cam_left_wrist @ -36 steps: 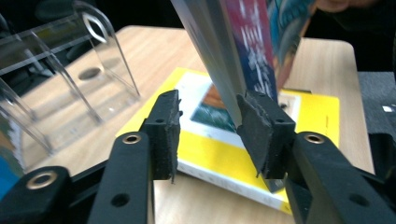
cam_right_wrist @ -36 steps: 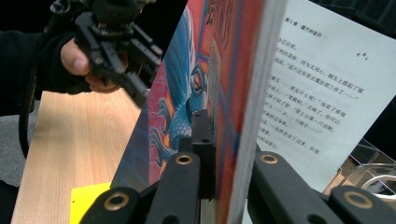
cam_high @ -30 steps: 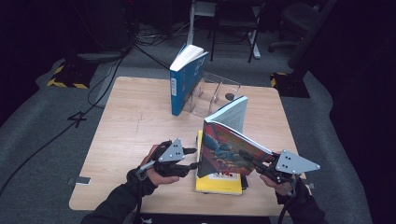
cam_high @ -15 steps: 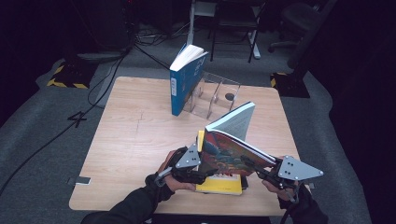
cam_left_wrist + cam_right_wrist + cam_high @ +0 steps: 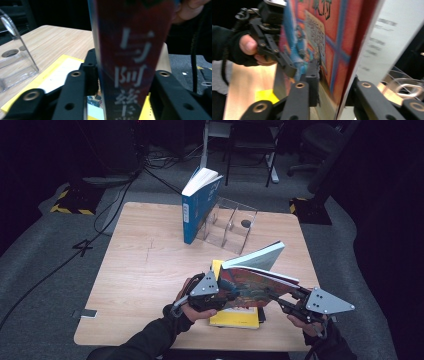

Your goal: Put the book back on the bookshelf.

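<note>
A red illustrated book (image 5: 255, 285) hangs tilted above a yellow book (image 5: 235, 317) near the table's front edge, its pages fanning upward. My left gripper (image 5: 227, 295) has just been closing and its jaws now press both sides of the red book's spine (image 5: 132, 50). At the book's right end, my right gripper (image 5: 280, 297) has just been opening. In the right gripper view the red cover (image 5: 317, 32) passes between its jaws (image 5: 335, 77) with a gap on the right side. The left gripper (image 5: 274, 50) and its hand show beyond.
A blue book (image 5: 197, 210) stands upright at the back of the wooden table (image 5: 145, 270), leaning on a clear plastic stand (image 5: 230, 222). The stand (image 5: 15, 65) is left of the yellow book (image 5: 57, 72) in the left gripper view. Chairs and cables lie on the floor behind.
The left gripper moved right and took the red book's spine. The book swung down from nearly upright to a low tilt. The right gripper's jaws parted around the cover.
</note>
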A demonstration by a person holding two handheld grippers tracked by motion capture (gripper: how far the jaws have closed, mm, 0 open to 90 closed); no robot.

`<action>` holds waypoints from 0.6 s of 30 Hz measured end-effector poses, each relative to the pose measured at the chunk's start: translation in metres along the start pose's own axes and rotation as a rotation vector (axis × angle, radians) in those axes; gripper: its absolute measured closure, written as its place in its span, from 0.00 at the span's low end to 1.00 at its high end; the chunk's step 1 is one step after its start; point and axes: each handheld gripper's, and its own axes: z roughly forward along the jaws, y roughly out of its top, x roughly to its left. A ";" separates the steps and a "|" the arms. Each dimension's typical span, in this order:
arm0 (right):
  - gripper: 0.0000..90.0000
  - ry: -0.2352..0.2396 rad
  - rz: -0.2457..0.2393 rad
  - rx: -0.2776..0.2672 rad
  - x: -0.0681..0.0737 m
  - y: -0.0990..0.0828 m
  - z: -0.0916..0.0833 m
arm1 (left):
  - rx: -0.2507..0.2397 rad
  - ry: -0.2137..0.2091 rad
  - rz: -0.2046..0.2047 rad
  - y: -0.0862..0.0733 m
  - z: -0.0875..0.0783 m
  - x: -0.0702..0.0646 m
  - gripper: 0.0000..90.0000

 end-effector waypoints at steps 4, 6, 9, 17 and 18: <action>0.67 -0.066 -0.011 0.007 0.000 0.000 -0.002 | -0.005 -0.026 0.020 0.000 0.001 -0.003 0.80; 0.66 -0.083 -0.011 0.004 -0.001 -0.001 -0.002 | 0.000 -0.014 0.032 0.000 0.001 -0.006 0.81; 0.63 -0.118 -0.001 -0.003 -0.003 -0.002 -0.002 | 0.000 -0.016 0.025 0.000 0.000 -0.004 0.81; 0.43 -0.098 0.137 0.049 -0.022 -0.018 0.005 | -0.002 -0.022 0.022 0.000 0.000 -0.003 0.81; 0.41 -0.078 0.160 0.069 -0.024 -0.023 0.008 | -0.003 -0.020 0.022 0.000 0.000 -0.003 0.81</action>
